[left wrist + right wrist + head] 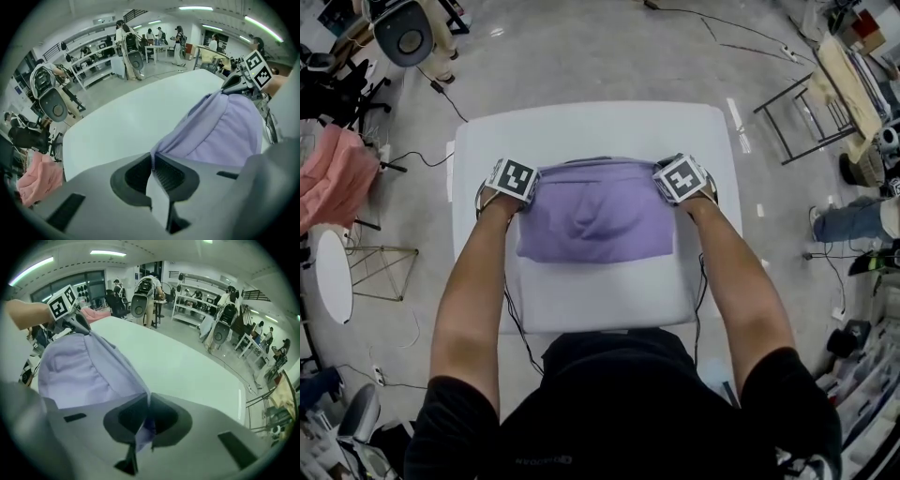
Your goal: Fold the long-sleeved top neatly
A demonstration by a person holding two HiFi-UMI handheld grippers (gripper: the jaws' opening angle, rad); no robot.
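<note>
The lavender long-sleeved top (595, 216) lies as a folded rectangle on the white table (581, 127), its far edge lifted. My left gripper (514, 180) is shut on the top's far left corner, and my right gripper (682, 178) is shut on the far right corner. In the left gripper view the lavender cloth (220, 129) runs pinched from between the jaws across to the other gripper (251, 72). In the right gripper view the cloth (89, 371) hangs likewise from the jaws toward the left gripper (65, 305). The fingertips are hidden under the marker cubes in the head view.
The white table stands on a grey floor with cables. A pink garment (333, 178) hangs at the left, a round white stool (333, 277) below it, a metal frame (802, 117) at the right. People and racks (126, 47) fill the background.
</note>
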